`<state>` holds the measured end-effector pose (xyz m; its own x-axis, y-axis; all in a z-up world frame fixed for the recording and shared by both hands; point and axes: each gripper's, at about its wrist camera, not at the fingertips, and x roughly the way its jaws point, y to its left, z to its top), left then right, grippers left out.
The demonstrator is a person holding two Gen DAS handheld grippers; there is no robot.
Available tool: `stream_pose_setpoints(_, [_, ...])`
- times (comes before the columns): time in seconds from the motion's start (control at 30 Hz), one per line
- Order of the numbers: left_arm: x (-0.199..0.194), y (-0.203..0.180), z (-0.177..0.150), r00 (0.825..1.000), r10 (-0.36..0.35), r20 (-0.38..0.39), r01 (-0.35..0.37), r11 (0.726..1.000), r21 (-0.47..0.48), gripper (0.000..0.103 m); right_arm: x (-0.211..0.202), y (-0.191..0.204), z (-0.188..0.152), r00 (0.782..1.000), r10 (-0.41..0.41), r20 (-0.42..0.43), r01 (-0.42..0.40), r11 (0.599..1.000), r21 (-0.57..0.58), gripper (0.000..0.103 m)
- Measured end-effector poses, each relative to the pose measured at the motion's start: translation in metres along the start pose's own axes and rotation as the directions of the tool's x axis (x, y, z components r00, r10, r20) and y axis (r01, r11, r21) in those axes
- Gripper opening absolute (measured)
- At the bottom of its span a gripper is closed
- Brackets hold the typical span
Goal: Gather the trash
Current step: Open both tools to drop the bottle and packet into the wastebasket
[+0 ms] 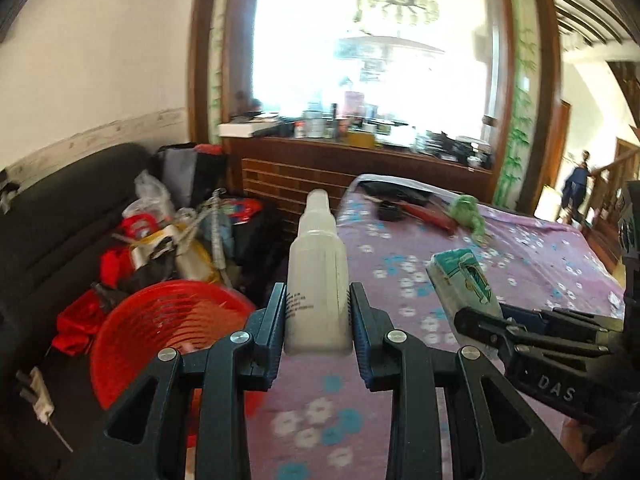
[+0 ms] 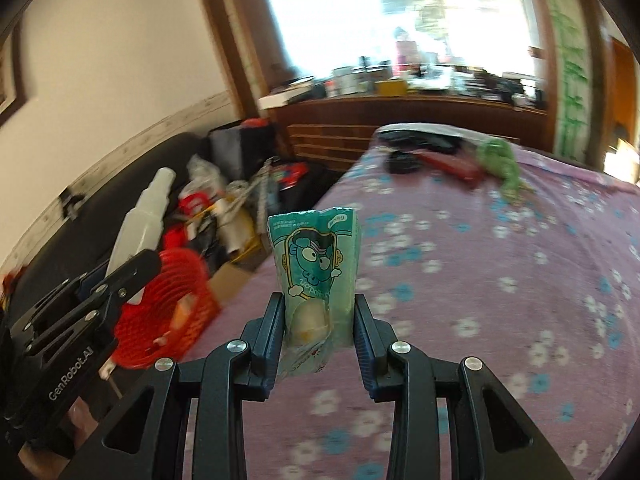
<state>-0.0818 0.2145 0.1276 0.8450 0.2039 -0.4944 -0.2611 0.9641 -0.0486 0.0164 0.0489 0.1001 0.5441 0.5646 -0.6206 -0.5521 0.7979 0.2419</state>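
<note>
- The round red slatted plastic basket sits on the floor left of the purple flowered bedspread; its rim is narrow, so an early release could miss it.
- Your left gripper is clenched low on the white translucent plastic bottle, right of the basket; tall above the pads, it may pivot out.
- Your right gripper squeezes the soft teal cartoon-printed packet, furthest from the basket; it could slide free.

Both grippers, L & R, clamped, side by side
</note>
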Motion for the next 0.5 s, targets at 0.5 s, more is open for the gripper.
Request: stream_pose_setpoints(0.5, [0.023, 0.134, -0.039, 0.986, 0.127, -0.112, -0.144, 0.976, -0.163, 0.029, 0.073, 0.116, 0.020, 0.975, 0.173, -0.139, -0.189, 0.976, -0.112, 0.039])
